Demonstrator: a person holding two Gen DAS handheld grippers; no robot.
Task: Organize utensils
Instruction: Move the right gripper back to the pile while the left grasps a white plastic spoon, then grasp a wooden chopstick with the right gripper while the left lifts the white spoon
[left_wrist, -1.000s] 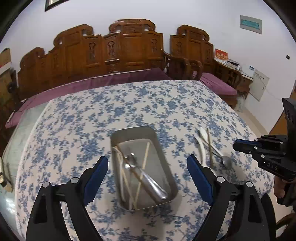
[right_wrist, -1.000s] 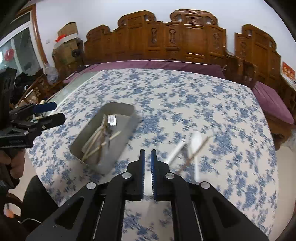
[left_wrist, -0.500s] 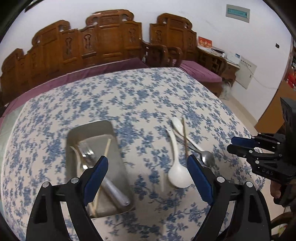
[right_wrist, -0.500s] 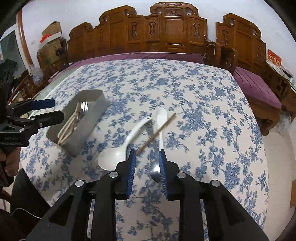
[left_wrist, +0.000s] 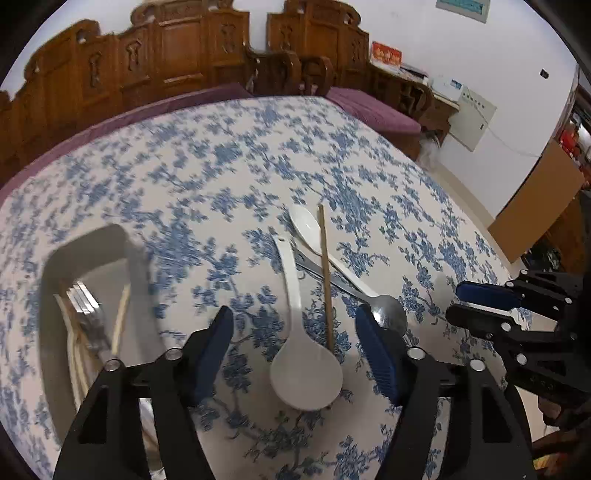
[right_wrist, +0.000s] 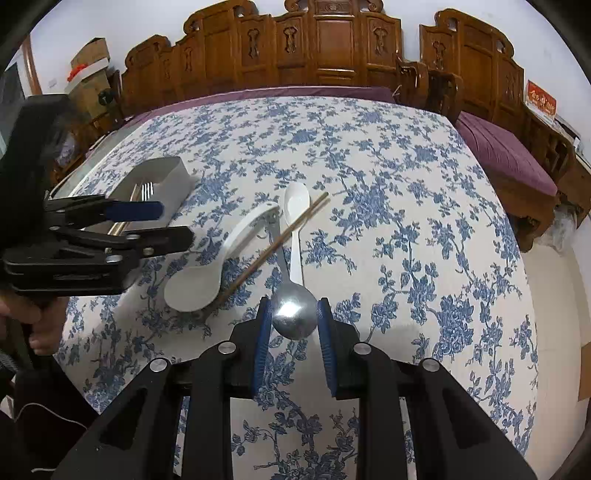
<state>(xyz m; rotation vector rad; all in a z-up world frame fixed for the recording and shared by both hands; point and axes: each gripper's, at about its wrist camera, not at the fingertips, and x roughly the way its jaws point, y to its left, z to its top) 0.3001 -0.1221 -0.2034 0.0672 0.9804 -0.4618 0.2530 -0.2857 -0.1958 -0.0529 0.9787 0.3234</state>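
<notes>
the steel spoon (right_wrist: 294, 313) lies right of the tray (right_wrist: 162, 176), its bowl between the right gripper's (right_wrist: 293, 321) part-open pads, not yet pinched. stiff and slick, it should grip better at the neck. left gripper (left_wrist: 295, 343) hangs wide, empty.

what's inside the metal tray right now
The metal tray holds a fork and some pale chopsticks. The view is blurred, and the left gripper hides its near end, so anything more is unclear.

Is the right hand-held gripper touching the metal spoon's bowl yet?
Cannot tell. In the right wrist view the right hand-held gripper brackets the metal spoon with blue pads at its edges; neither contact nor a gap shows plainly.
</notes>
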